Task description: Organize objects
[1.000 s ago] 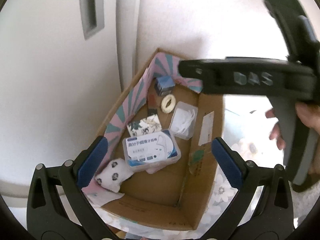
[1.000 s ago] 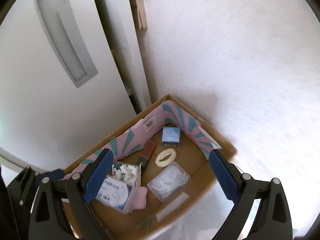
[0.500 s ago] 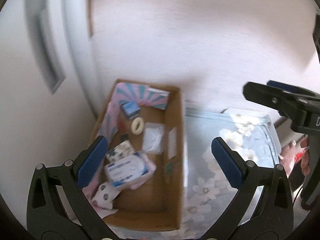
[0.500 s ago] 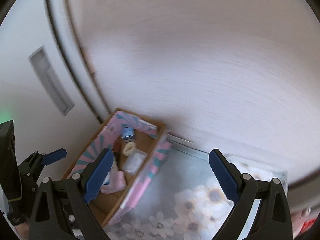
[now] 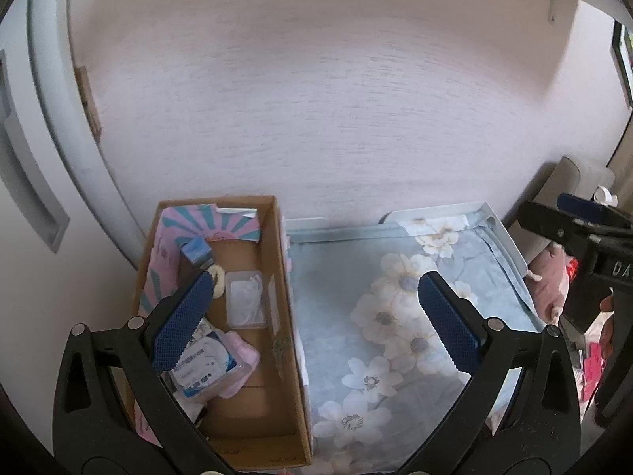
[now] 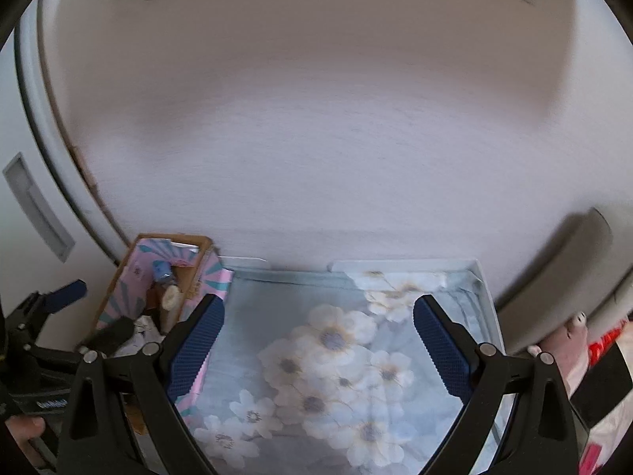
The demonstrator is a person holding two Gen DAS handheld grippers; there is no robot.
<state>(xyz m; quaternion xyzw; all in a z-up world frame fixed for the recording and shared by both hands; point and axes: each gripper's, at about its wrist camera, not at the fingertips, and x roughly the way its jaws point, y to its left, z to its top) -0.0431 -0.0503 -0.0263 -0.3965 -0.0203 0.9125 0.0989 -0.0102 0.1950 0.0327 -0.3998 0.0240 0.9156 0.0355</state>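
A cardboard box (image 5: 281, 316) with a pink and teal striped liner stands on the left, against the wall. Inside lie a floss-pick pack (image 5: 203, 364), a pink cloth (image 5: 241, 360), a clear plastic case (image 5: 245, 303), a cream ring (image 5: 218, 279) and a small blue box (image 5: 196, 249). My left gripper (image 5: 314, 326) hangs open and empty above the box's right wall. My right gripper (image 6: 316, 342) is open and empty over the floral cloth (image 6: 336, 356). The same box (image 6: 118, 277) shows at the left of the right wrist view.
A floral blue cloth (image 5: 395, 316) covers a white-rimmed tray-like surface (image 5: 510, 245) right of the box. A pale wall stands behind, a white door panel (image 5: 23, 182) at left. Pink and red items (image 5: 554, 281) lie beyond the right rim.
Both grippers have drawn back and swung right, away from the box. The floral cloth now fills most of each view. Both stay open and empty.
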